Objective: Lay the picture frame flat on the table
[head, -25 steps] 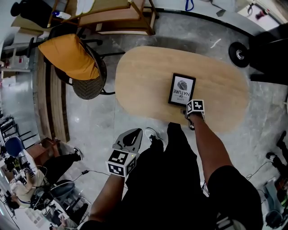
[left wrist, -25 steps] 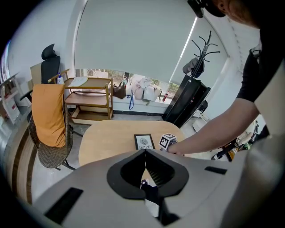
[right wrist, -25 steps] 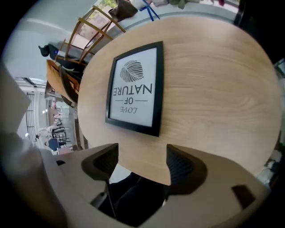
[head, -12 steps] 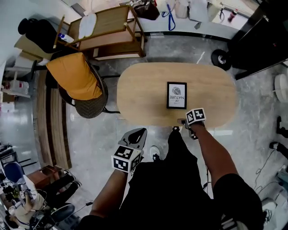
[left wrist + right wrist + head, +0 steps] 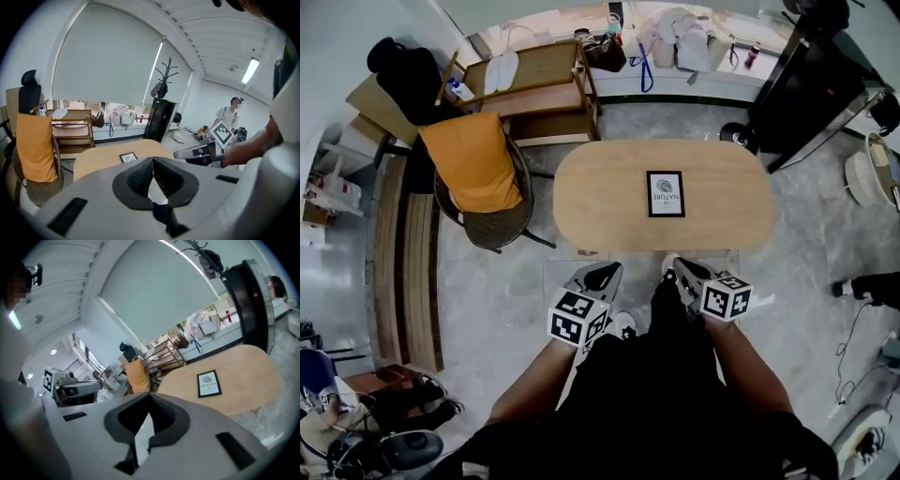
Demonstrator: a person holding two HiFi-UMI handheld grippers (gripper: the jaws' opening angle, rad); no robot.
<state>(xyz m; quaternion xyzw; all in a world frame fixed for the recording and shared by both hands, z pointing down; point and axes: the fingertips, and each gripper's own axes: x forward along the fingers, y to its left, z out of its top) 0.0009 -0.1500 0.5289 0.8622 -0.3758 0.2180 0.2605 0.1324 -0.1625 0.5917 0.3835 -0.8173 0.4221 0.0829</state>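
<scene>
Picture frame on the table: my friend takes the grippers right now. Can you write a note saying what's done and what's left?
Left gripper: shut, empty, held over the floor short of the table.
Right gripper: shut, empty, beside the left one.
Picture frame: lies flat, face up, near the table's middle, with neither gripper touching it.
Done: frame laid flat.
Left: nothing, as far as the views show.

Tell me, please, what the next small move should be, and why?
Likely just rest both grippers: the picture frame lies flat, face up, on the table, apart from either gripper. The left gripper and right gripper sit short of the table's near edge, jaws together and empty, so nothing seems left to do.
</scene>
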